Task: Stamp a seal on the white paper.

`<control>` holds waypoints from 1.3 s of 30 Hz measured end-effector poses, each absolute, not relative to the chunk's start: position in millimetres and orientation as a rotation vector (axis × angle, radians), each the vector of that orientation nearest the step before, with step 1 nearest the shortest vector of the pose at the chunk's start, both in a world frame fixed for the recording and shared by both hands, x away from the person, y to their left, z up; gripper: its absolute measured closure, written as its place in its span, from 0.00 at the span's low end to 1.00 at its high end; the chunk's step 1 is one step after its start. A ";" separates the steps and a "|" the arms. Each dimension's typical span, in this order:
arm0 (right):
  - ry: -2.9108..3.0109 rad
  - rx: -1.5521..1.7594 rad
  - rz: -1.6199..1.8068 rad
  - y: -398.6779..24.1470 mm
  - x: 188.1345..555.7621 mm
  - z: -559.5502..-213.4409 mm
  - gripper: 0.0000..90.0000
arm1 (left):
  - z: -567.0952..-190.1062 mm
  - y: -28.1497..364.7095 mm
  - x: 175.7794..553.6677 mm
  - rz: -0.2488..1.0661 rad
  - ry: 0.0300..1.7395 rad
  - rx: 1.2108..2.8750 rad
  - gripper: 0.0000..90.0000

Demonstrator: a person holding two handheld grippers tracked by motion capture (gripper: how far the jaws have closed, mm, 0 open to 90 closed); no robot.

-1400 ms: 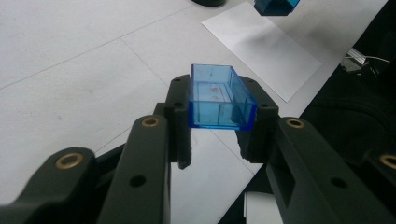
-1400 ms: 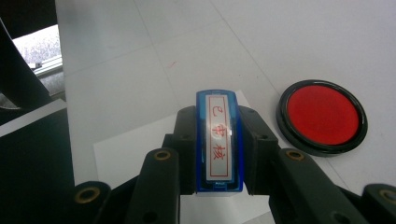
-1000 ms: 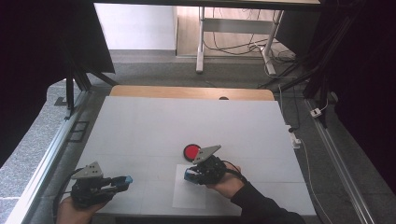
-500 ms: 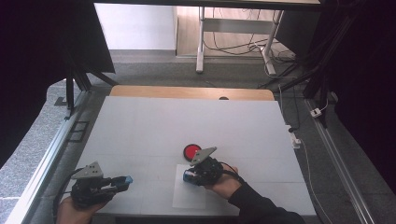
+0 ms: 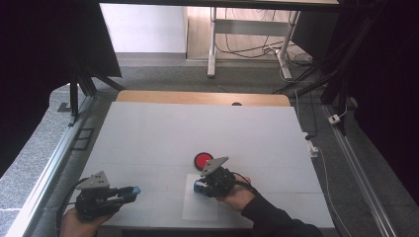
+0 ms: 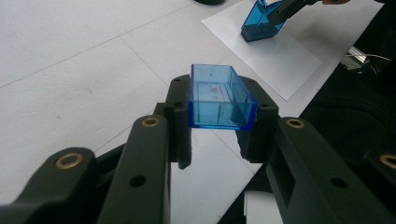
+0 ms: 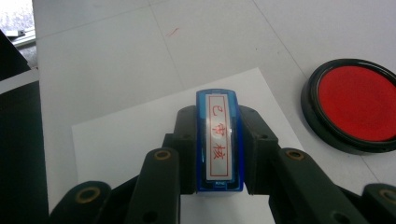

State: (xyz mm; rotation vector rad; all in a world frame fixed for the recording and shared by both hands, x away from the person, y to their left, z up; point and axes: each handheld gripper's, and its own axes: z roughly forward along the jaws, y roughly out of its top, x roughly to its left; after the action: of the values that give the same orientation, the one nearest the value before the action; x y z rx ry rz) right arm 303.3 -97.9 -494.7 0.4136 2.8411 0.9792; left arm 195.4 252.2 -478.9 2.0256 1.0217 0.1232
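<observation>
Stamp poised over the paper, its cap held aside.

The right tool point(image 7: 218, 144) is clenching the blue stamp point(image 7: 218, 140), whose label with red characters is facing the camera, and is holding it down onto the white sheet of paper point(image 5: 200, 207) near the front of the bench point(image 5: 148, 133). The left tool point(image 6: 219, 126) is gripping the stamp's clear blue cap point(image 6: 219, 95) well off to the left, above the bare bench. The red ink pad point(image 5: 203, 159) is lying open just beyond the paper. Judging by this, uncapping is done and the imprint is being made or about to be; no mark is showing on the sheet, and recapping is remaining.
</observation>
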 end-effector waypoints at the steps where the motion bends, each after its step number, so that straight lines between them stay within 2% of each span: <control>1: 2.838 0.402 0.968 -96.9 302.3 -494.4 0.79 | -478.9 252.2 195.4 0.123 1.021 2.027 0.76; 21: 2.878 0.471 1.053 -104.1 312.7 -497.9 0.79 | -479.2 252.2 195.6 0.122 1.022 2.028 0.76; 39: 2.851 0.421 1.008 -100.2 306.3 -496.3 0.79 | -478.9 251.5 195.4 0.124 1.017 2.035 0.76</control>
State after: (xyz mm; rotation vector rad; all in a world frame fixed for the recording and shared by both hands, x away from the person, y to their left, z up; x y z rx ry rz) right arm 306.3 -100.2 -496.3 0.4206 2.8508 1.0082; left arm 195.4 251.5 -478.9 2.0348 1.0173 0.1239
